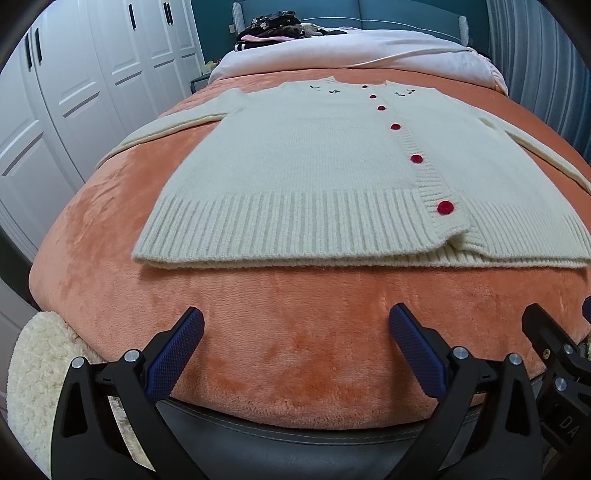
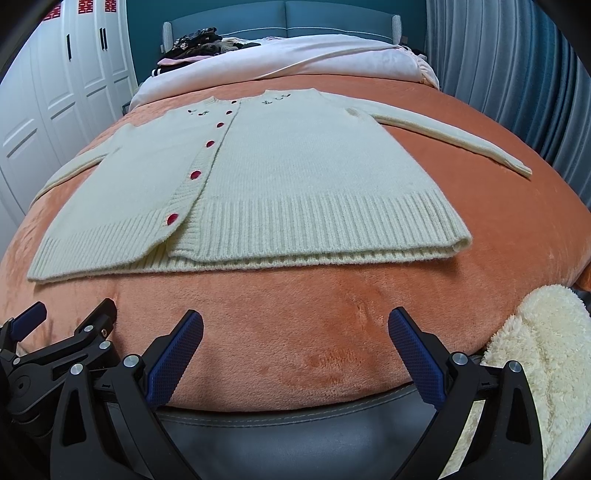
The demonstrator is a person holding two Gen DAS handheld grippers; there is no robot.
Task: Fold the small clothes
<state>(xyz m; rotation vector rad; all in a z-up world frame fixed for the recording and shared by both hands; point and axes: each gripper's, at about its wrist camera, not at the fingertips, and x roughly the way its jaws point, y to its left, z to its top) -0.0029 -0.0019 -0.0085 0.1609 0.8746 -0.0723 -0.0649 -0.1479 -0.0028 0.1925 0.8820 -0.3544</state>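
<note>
A cream knit cardigan [image 1: 314, 158] with red buttons [image 1: 445, 207] lies flat and face up on an orange blanket [image 1: 280, 314], both sleeves spread out. Its ribbed hem faces me. It also shows in the right wrist view [image 2: 295, 162], with its right sleeve [image 2: 454, 136] stretched toward the right. My left gripper [image 1: 295, 332] is open and empty, low over the blanket in front of the hem. My right gripper [image 2: 295, 332] is open and empty too, beside the left one, which shows at the left edge of the right wrist view [image 2: 66, 332].
The orange blanket covers a bed with a white duvet [image 1: 351, 48] and a pile of dark clothes [image 1: 273, 26] at the far end. White wardrobe doors [image 1: 74, 92] stand on the left, blue curtains [image 2: 517, 92] on the right. A fluffy cream throw [image 2: 546, 350] hangs at the near corners.
</note>
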